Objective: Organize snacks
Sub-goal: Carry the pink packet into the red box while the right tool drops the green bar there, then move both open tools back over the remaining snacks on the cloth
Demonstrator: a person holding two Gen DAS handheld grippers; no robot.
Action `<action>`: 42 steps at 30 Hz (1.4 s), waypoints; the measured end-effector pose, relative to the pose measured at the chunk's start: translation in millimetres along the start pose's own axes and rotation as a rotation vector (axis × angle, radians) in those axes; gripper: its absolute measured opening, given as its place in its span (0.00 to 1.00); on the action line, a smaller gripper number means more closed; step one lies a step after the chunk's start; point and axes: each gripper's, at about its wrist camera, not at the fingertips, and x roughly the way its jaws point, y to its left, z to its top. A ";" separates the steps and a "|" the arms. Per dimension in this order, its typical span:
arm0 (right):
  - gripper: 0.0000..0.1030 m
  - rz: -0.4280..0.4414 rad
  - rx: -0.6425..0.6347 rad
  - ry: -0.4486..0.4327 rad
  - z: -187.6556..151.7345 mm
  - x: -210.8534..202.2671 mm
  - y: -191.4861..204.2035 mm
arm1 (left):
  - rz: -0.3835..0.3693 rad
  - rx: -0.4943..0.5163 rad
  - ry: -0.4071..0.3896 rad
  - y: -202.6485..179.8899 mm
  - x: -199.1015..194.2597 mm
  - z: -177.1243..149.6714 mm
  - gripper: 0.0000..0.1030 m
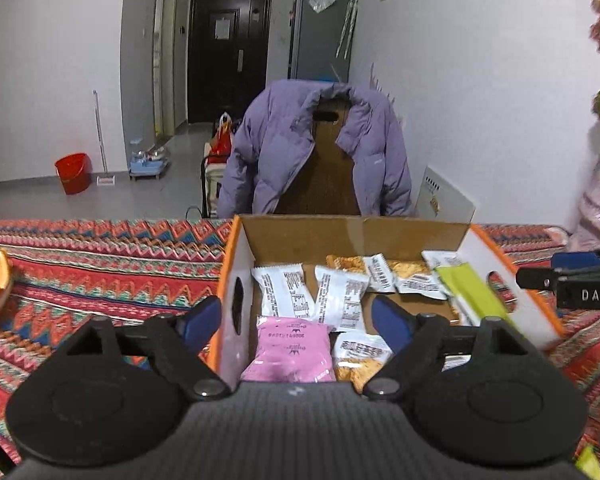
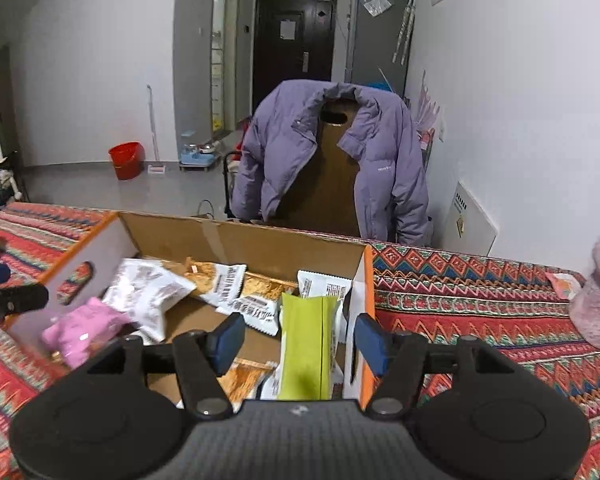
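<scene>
Both grippers hang over the open cardboard box point(image 1: 356, 236) on the patterned cloth point(image 1: 100, 264). Left gripper point(image 1: 296, 320): fingers wide apart, nothing btwn them but the pink packet point(image 1: 290, 350) lying below in the box's near-left corner. Right gripper point(image 2: 300, 338): fingers apart too, the green packet point(image 2: 306, 344) sits in the gap w/o touching either pad, leaning by the box's right wall. White packets point(image 1: 320, 292) lie mid-box.

Even, soft indoor light, strong fisheye bending

Corners vignette to black; the green packet point(image 1: 470, 294) and pink packet point(image 2: 82, 326) smear with motion blur; shadows stay faint.
</scene>
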 end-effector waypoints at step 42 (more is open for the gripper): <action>0.95 0.202 0.038 -0.170 -252.0 -285.3 37.8 | 0.040 0.014 -0.062 -52.1 -279.6 -221.5 1.00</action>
